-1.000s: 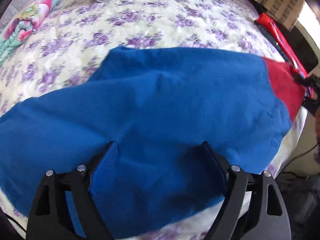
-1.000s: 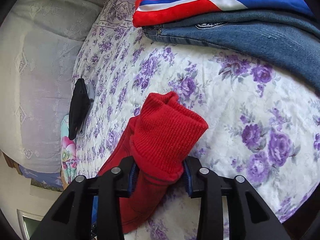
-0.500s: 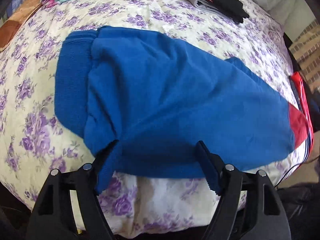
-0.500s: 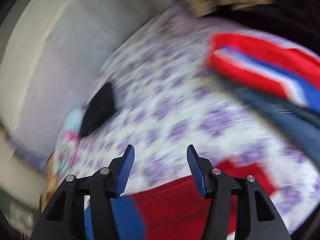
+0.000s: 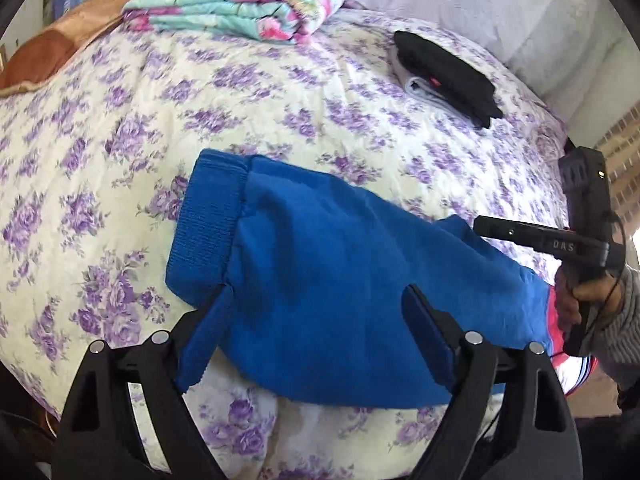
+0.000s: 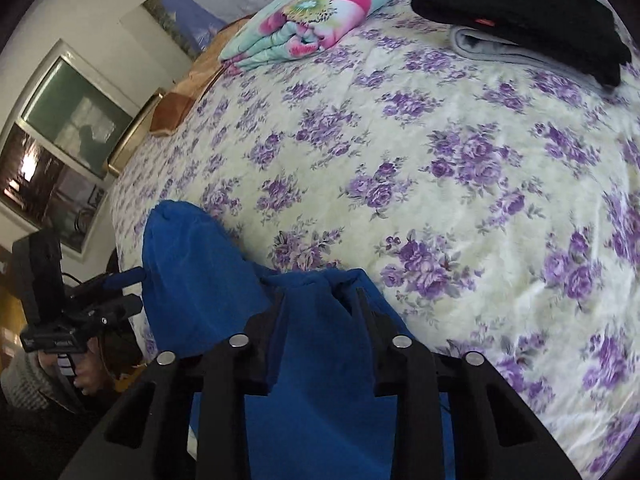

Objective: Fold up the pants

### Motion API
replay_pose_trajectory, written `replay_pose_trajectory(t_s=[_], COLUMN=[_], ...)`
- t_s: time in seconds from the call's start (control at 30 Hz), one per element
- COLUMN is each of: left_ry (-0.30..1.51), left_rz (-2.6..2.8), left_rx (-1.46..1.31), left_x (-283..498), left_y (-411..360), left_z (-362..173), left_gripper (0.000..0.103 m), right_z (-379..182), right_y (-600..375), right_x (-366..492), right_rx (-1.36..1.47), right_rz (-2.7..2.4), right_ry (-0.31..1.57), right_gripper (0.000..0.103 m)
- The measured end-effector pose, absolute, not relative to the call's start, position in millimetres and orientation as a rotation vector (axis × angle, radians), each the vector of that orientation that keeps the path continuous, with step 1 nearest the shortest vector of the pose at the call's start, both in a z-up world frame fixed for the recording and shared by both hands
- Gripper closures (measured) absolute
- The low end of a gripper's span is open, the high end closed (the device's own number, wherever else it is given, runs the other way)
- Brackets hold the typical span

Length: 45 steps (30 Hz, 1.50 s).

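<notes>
The left gripper [image 5: 318, 312] stands wide, its jaws having just spread, with blue pants [image 5: 340, 264] lying between them – whether the pads press the cloth I cannot tell. The right gripper [image 6: 318, 300] has just narrowed, pinching a fold of the pants. Those lie folded on the floral bedspread [image 5: 280, 120] – beyond, a black garment [image 5: 444, 72] and floral blanket [image 5: 240, 4]

Before me a bed [image 5: 120, 128] in purple-flowered quilt, folded floral blanket [image 5: 240, 4] at its far end, black garment [image 5: 444, 72] atop grey cloth [image 6: 492, 46].
</notes>
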State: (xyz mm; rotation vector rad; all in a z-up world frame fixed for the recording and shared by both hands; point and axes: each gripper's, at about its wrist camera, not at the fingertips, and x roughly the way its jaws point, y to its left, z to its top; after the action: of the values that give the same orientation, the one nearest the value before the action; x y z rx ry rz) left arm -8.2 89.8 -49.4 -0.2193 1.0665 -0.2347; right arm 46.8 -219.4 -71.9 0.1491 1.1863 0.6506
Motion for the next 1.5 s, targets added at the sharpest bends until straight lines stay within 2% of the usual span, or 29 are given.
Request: replay_pose_trajectory(t_s=[0.17, 0.27, 0.53, 0.73, 0.87, 0.97, 1.03, 1.1, 1.2, 1.3, 1.37, 1.4, 1.43, 1.47, 1.5], left_ry=[1.102, 1.112, 1.129, 1.134, 1.141, 1.102, 1.066, 1.076, 1.183, 1.227, 1.217, 1.203, 1.176, 1.149, 1.125], left_rz=[-0.214, -0.199, -0.196, -0.168, -0.19, -0.191, -0.182, -0.17, -0.068, -0.036, -0.039, -0.048, -0.071, -0.091, -0.107], left_rx=[-0.138, -0.084, -0.002, 0.165, 0.055, -0.075, -0.115, -0.116, -0.004, -0.019, -0.041, -0.071, -0.114, -0.146, -0.165], left_x=[-7, -8, -9, -13, -11, -14, -14, -9, 7, 9, 6, 2, -3, -8, -11], left_y=[81, 74, 65, 45, 59, 75, 82, 84, 82, 91, 94, 96, 100, 101, 102], left_z=[-65, -73, -79, -91, -74, -51, -43, -47, -80, -97, -88, -81, -72, -64, -57], left_gripper=[0.019, 0.017, 0.01, 0.005, 0.005, 0.005, 0.005, 0.005, 0.005, 0.004, 0.006, 0.006, 0.006, 0.006, 0.006], right_z=[-84, -72, -69, -108, -83, -50, -44, -55, -97, -109, -87, -74, -60, -48, -38], right_y=[-201, -200, -217, -214, -239, -250, -237, -216, -198, -211, -225, -236, -250, -267, -284], right_x=[50, 51, 55, 78, 65, 45, 35, 30, 41, 43, 29, 18, 7, -8, -24], right_rx=[0.02, -0.04, 0.063, 0.139, 0.274, 0.243, 0.203, 0.162, 0.144, 0.263, 0.319, 0.341, 0.368, 0.397, 0.426], right_rz=[0.645, 0.609, 0.551, 0.498, 0.471, 0.434, 0.476, 0.514, 0.438, 0.415, 0.422, 0.429, 0.423, 0.394, 0.358], right_ry=[1.225, 1.152, 1.125, 1.184, 1.122, 1.022, 1.027, 1.063, 1.173, 1.185, 1.119, 1.079, 1.039, 0.996, 0.951], right_gripper=[0.081, 0.099, 0.099, 0.098, 0.095, 0.095, 0.095, 0.095, 0.097, 0.102, 0.094, 0.093, 0.088, 0.066, 0.054])
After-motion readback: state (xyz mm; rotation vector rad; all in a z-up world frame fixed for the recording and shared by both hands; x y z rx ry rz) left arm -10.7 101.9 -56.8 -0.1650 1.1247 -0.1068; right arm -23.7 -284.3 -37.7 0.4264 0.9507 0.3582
